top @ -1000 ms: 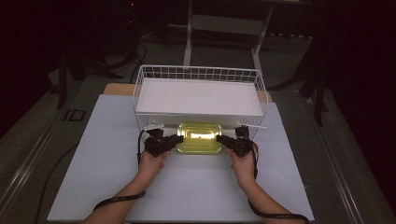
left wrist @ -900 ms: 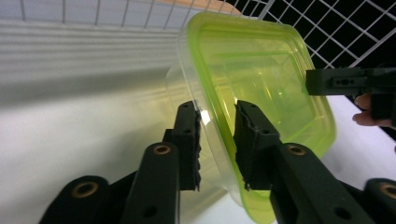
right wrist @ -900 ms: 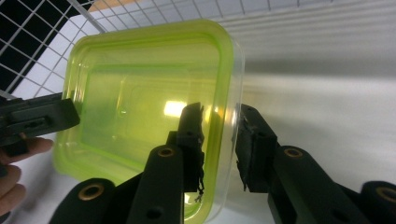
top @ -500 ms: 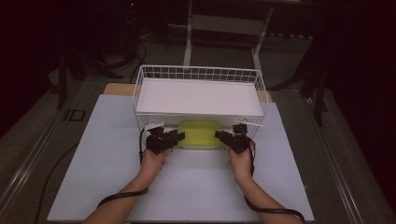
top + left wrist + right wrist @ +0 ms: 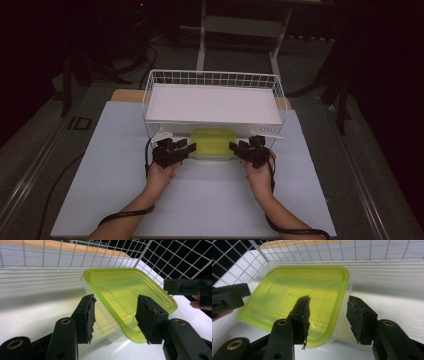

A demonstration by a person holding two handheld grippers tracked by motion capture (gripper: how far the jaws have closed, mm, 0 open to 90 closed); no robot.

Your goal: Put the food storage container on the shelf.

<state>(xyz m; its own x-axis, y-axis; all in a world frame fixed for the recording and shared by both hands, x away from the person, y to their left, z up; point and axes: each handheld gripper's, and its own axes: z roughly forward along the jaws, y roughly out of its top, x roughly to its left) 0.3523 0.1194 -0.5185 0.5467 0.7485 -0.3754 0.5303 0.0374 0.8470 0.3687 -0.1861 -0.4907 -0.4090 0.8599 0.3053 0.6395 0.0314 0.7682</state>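
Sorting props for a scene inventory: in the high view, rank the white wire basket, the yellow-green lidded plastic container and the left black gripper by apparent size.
1. White wire basket, largest.
2. Yellow-green lidded plastic container.
3. Left black gripper, smallest, though somewhat nearer the camera.

Glossy translucent plastic container beside a white wire basket.

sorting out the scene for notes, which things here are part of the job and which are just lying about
In the job:
- left gripper, jaws just opening
- right gripper, jaws just opening
- green-lidded container
- wire basket

Lying about:
- white table sheet
- metal stand behind
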